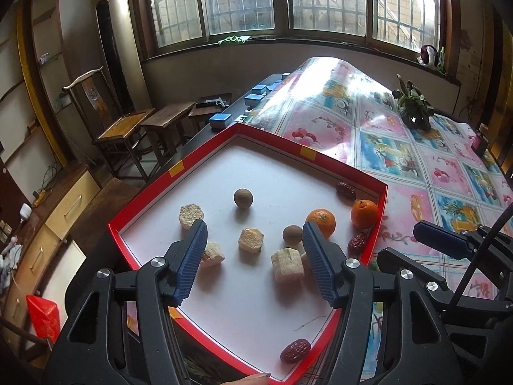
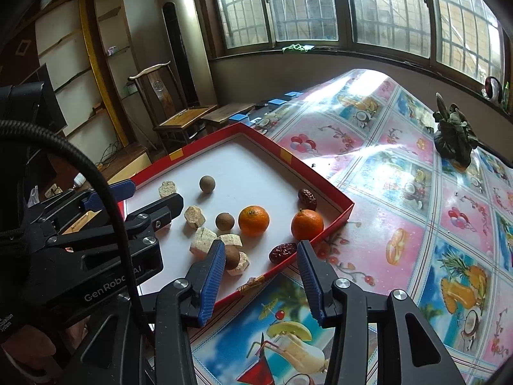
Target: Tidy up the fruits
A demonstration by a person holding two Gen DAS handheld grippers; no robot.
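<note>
A red-rimmed tray point(image 1: 205, 152) with a white floor holds two oranges point(image 1: 321, 221) point(image 1: 364, 213), brown round fruits point(image 1: 243, 197), red dates point(image 1: 295, 350) and several pale chunks point(image 1: 250, 240). My left gripper point(image 1: 253, 263) is open and empty, hovering over the tray's middle. My right gripper point(image 2: 259, 284) is open and empty above the tray's near right rim point(image 2: 320, 234), close to a date point(image 2: 282, 252). The oranges point(image 2: 253, 220) point(image 2: 306, 223) lie just beyond it. The left gripper also shows in the right wrist view point(image 2: 141, 199).
The tray lies on a table with a glossy fruit-print cloth point(image 2: 416, 224). A dark potted plant point(image 2: 453, 138) stands at the far right. Blue boxes point(image 1: 220, 120) sit by the table's far left edge. Wooden chairs point(image 1: 123, 131) stand beyond.
</note>
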